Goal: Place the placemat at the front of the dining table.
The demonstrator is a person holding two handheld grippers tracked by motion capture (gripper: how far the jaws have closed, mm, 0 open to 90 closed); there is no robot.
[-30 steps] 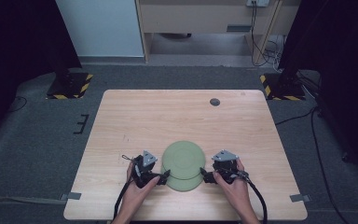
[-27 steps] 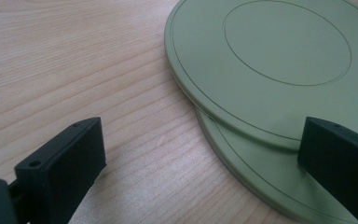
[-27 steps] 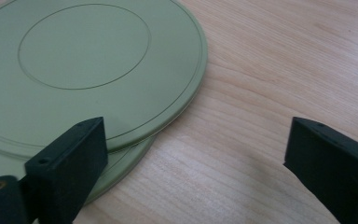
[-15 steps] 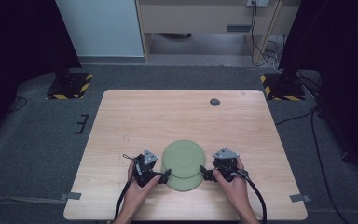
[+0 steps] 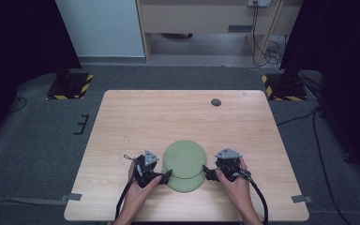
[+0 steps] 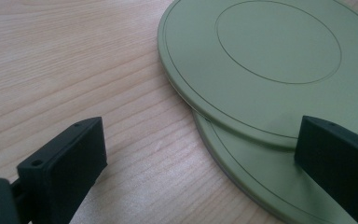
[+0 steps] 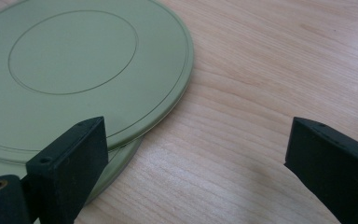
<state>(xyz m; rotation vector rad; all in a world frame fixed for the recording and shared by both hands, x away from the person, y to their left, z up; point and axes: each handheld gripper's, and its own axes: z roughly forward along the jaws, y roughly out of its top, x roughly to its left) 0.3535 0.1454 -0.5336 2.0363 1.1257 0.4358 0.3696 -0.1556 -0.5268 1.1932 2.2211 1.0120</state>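
Two flat green plates lie stacked and offset near the table's front edge. The top plate (image 5: 184,158) (image 6: 279,60) (image 7: 74,56) sits a little farther back than the lower plate (image 5: 185,185) (image 6: 251,182) (image 7: 121,158), whose near rim peeks out. My left gripper (image 5: 166,176) (image 6: 200,135) is open at the stack's left edge, with one jaw over the lower plate's rim and the other over bare wood. On the stack's right edge my right gripper (image 5: 207,172) (image 7: 198,135) is also open, one jaw above the plates' rim. Neither holds anything.
The wooden table (image 5: 136,122) has a small dark round spot (image 5: 216,102) at its back right. On the dark floor beyond stand two bases with black-yellow stripes (image 5: 70,86) (image 5: 281,86), and cables trail at the right.
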